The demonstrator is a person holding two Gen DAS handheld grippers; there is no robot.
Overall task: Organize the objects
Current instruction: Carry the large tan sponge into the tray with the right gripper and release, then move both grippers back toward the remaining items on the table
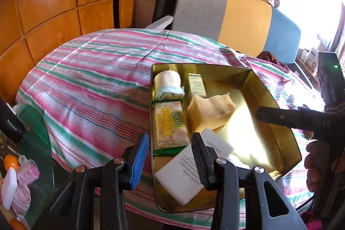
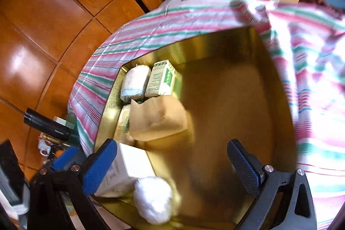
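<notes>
The gold tin (image 1: 278, 100) sits on the striped cloth (image 1: 90, 79), filling the centre and right of the left wrist view. Left gripper (image 1: 170, 156) at the bottom centre has its jaws narrowly apart, straddling the tin's near-left wall; whether the pads actually press that wall cannot be told. Inside the tin, along its left side: a rolled bandage (image 1: 169, 84) at the top, a cracker packet (image 1: 170, 124) below it, a small green-and-white box (image 1: 196, 84) beside the roll, a tan paper packet (image 1: 210, 113) in the middle, and a white box (image 1: 183, 174) nearest the jaws.

Over in the right wrist view, the right gripper (image 2: 172, 165) hangs above the tin (image 2: 226, 100) with jaws flung wide and nothing gripped. A white cotton wad (image 2: 154, 199) lies low between its fingers, just beside the blue left pad (image 2: 99, 165). The tan packet (image 2: 157, 120) lies ahead, upper left of centre.
</notes>
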